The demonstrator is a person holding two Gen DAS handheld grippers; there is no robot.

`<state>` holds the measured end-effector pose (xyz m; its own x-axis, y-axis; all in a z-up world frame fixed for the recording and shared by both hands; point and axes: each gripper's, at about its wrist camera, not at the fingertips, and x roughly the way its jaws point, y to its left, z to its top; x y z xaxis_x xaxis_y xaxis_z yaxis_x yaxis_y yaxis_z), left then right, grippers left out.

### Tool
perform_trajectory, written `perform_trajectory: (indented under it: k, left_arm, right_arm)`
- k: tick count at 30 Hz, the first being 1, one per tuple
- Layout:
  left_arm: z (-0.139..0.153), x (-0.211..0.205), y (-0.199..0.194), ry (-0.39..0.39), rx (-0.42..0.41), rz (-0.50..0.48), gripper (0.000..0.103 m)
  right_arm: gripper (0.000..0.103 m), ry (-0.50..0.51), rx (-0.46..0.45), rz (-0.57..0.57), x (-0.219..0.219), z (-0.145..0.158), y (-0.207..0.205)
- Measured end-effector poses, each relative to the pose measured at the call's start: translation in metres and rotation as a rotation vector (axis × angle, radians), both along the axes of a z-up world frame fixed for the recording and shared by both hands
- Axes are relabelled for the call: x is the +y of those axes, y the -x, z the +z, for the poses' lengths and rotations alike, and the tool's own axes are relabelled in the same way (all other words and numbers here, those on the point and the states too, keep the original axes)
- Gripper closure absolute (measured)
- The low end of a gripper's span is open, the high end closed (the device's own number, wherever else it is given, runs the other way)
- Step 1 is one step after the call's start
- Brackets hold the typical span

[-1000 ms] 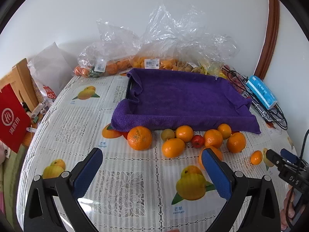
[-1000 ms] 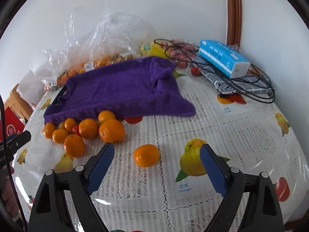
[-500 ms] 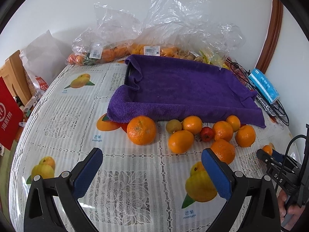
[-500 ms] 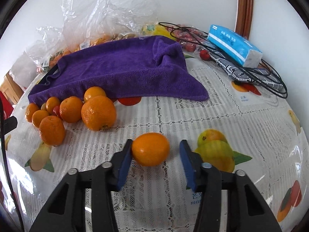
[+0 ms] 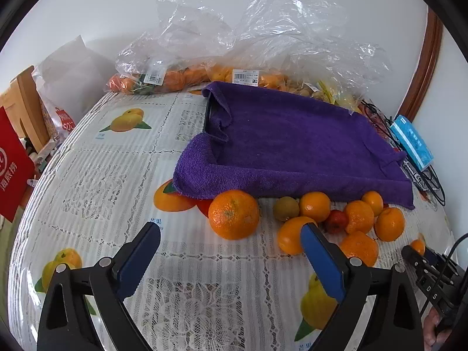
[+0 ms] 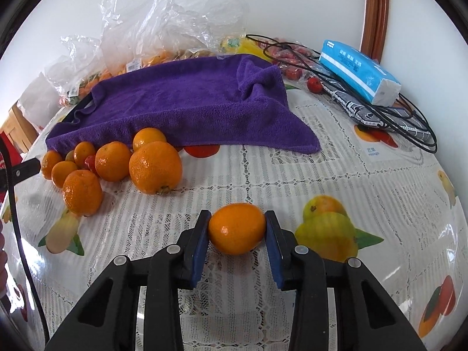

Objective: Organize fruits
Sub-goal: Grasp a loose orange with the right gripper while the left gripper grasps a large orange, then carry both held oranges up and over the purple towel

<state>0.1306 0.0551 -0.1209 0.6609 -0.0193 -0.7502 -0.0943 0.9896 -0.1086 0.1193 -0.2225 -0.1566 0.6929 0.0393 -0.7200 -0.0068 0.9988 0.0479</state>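
The table [image 6: 365,181] carries a purple towel [image 6: 190,102] with a cluster of oranges [image 6: 117,163] along its near edge. The right hand-held gripper [image 6: 237,231] clamps a small orange [image 6: 236,228] apart from the cluster. The left hand-held gripper [image 5: 231,251], jaws wide and just closing slightly with nothing between them, hovers before the large orange [image 5: 234,214].

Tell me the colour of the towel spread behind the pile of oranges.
Purple. The towel shows best in the left wrist view.
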Motion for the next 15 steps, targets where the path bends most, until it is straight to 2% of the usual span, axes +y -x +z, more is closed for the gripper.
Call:
perform_trajectory:
  k: [1,3,7,8,11,14,15]
  left_arm:
    - [-0.002,0.001,-0.004,-0.001,0.005,0.004,0.009]
    - [-0.005,0.002,-0.01,-0.002,0.016,0.01,0.016]
    - [-0.016,0.003,-0.021,-0.006,0.043,0.015,0.023]
    - [-0.018,0.003,-0.023,-0.009,0.05,0.014,0.027]
    - [-0.025,0.001,-0.027,-0.012,0.07,0.007,0.048]
    - [-0.024,-0.004,-0.027,-0.028,0.052,-0.017,0.062]
    - [-0.023,-0.004,-0.027,-0.031,0.053,-0.016,0.062]
  right_arm:
    - [0.066,0.004,0.0,0.0,0.001,0.0,0.0]
    - [0.066,0.004,0.0,0.0,0.0,0.0,0.0]
    - [0.066,0.001,0.0,0.0,0.001,0.0,-0.001]
    - [0.066,0.005,0.0,0.0,0.001,0.0,0.0]
    - [0.067,0.016,-0.001,-0.001,0.002,0.0,0.0]
    - [0.067,0.01,-0.002,-0.001,0.001,0.0,0.0]
    - [0.067,0.007,-0.002,0.0,0.001,0.0,0.0]
